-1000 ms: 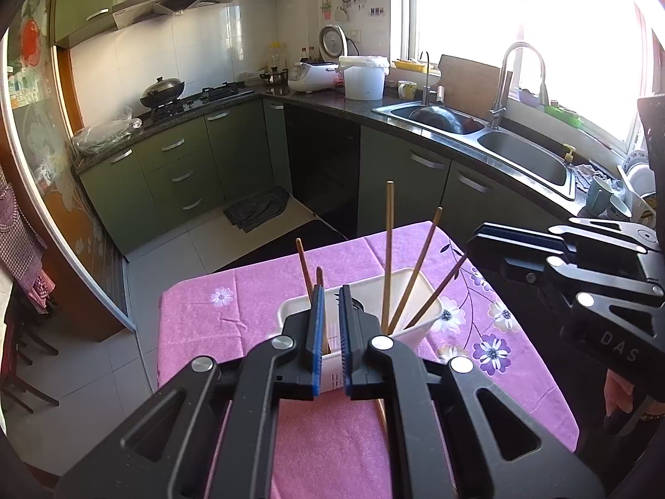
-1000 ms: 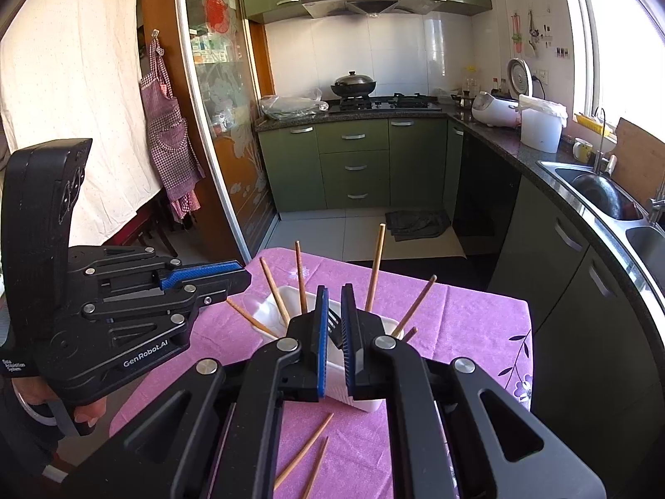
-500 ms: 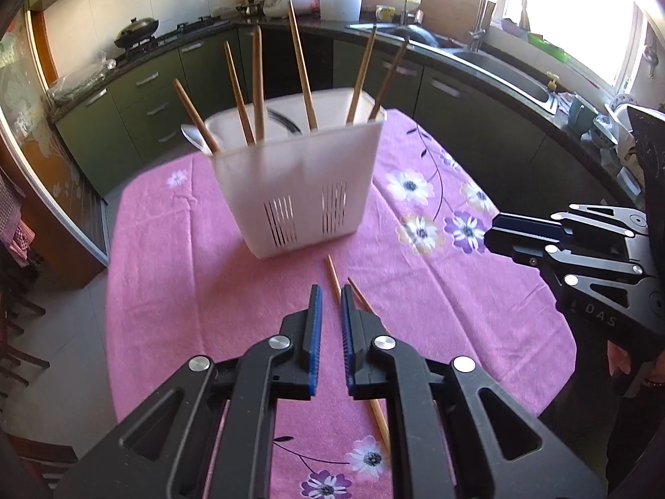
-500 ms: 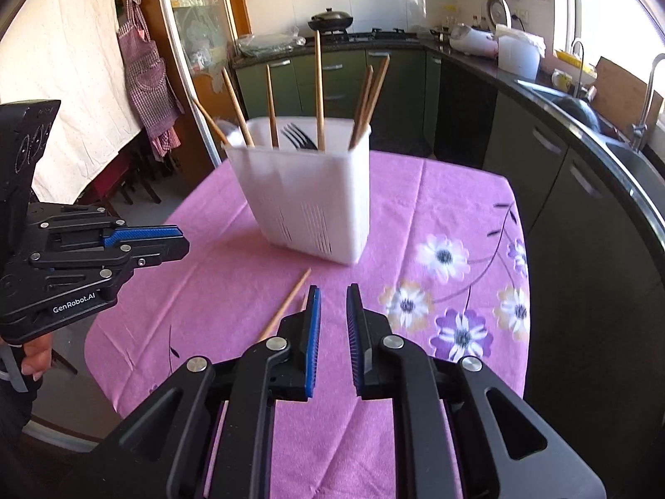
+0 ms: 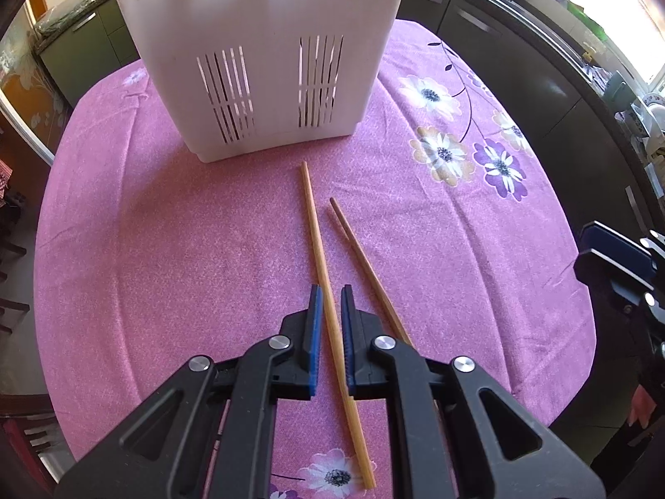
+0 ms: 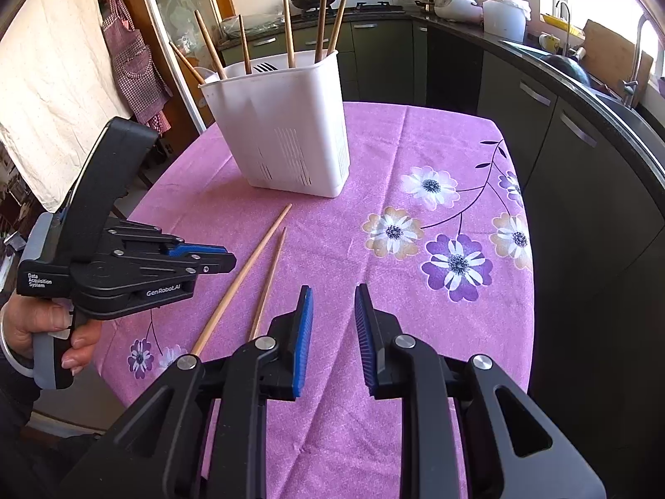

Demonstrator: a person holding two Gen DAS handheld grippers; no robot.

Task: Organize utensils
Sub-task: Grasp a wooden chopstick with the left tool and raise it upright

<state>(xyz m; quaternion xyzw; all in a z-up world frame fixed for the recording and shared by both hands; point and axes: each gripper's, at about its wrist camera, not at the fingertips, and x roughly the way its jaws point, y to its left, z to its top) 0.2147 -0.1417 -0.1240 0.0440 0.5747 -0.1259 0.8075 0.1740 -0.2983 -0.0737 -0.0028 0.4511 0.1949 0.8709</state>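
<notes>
A white slotted utensil holder (image 5: 266, 58) stands on the pink flowered tablecloth (image 5: 166, 249); in the right wrist view (image 6: 286, 124) it holds several wooden chopsticks and a fork. Two loose chopsticks lie in front of it. My left gripper (image 5: 330, 295) is low over the table, its jaws a narrow gap apart around the left chopstick (image 5: 318, 241), not clamped. The second chopstick (image 5: 357, 249) lies just right of it. My right gripper (image 6: 332, 295) is open and empty above the cloth, right of both chopsticks (image 6: 249, 266). The left gripper also shows in the right wrist view (image 6: 224, 260).
The table edge runs close to dark green kitchen cabinets (image 6: 582, 158) and a counter with a sink on the right. A white bucket (image 6: 503, 20) and a rice cooker stand on the far counter. An apron (image 6: 133, 62) hangs at the left.
Both grippers dropped from above the holder toward the table. The left came down around one loose chopstick. The right gripper's jaws opened wider.
</notes>
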